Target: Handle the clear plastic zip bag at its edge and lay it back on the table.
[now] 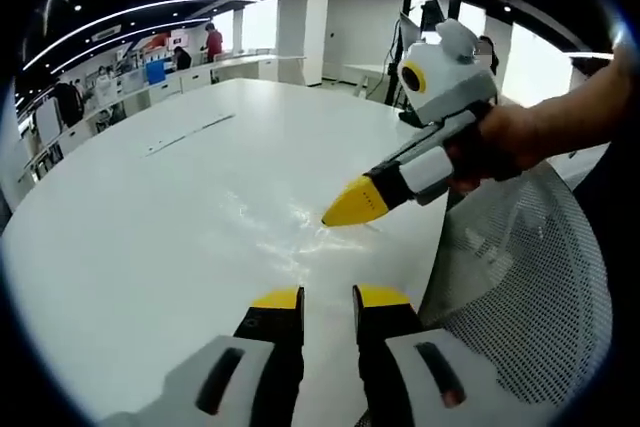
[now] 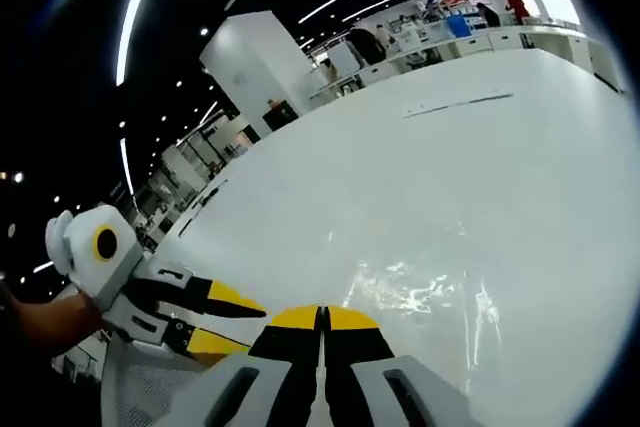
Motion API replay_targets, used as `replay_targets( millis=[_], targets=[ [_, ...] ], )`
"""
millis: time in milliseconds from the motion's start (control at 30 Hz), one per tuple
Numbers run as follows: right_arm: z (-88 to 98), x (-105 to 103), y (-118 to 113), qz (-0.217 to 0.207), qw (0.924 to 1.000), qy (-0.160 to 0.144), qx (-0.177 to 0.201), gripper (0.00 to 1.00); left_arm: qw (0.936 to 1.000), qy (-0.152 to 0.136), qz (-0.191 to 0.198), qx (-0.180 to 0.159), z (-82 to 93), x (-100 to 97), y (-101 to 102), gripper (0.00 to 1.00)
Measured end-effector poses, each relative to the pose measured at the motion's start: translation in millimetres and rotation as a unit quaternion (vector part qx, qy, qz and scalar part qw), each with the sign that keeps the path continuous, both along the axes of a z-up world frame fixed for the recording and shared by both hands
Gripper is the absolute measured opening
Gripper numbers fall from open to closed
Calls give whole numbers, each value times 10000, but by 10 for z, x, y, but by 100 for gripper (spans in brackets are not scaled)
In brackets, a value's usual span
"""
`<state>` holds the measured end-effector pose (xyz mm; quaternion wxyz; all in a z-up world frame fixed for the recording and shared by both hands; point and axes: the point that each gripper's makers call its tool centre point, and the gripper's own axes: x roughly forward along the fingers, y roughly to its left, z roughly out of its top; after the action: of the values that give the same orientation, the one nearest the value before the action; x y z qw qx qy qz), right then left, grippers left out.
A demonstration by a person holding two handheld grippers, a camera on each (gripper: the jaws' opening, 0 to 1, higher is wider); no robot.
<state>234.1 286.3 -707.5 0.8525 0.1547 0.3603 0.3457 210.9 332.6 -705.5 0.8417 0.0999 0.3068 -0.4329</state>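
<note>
The clear plastic zip bag (image 1: 285, 222) lies flat on the white table (image 1: 150, 247), showing mostly as glints and creases. My left gripper (image 1: 329, 300) is just short of the bag's near edge, its yellow-tipped jaws slightly apart with nothing between them. My right gripper (image 1: 340, 210) reaches in from the right in a person's hand, its yellow tip shut and close over the bag's right edge. In the right gripper view the bag (image 2: 425, 292) lies just beyond my right gripper (image 2: 322, 315), whose jaws are pressed together. The left gripper (image 2: 222, 319) enters from the left, jaws apart.
A grey mesh chair back (image 1: 520, 287) stands at the table's right edge. A long thin strip (image 1: 190, 134) lies farther across the table. Counters and several people (image 1: 213, 39) are at the far end of the room, beside a white pillar (image 1: 302, 27).
</note>
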Motion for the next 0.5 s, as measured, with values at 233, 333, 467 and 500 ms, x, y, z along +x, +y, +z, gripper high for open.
replay_targets(
  millis=[233,333,467,500],
  targets=[
    [27,6,-25,139,9997,-136,-134,0,9999,-111,-66,47,76,99,30,19],
    [18,-6,-31,274,9991,-198,-257,0,9997,-186,-103,91,119,165,52,20],
    [6,-27,-43,431,9978,-286,-408,0,9994,-269,-152,143,181,227,55,20],
    [12,-30,-50,479,9974,-319,-438,0,9993,-289,-162,159,185,257,74,20]
  ],
)
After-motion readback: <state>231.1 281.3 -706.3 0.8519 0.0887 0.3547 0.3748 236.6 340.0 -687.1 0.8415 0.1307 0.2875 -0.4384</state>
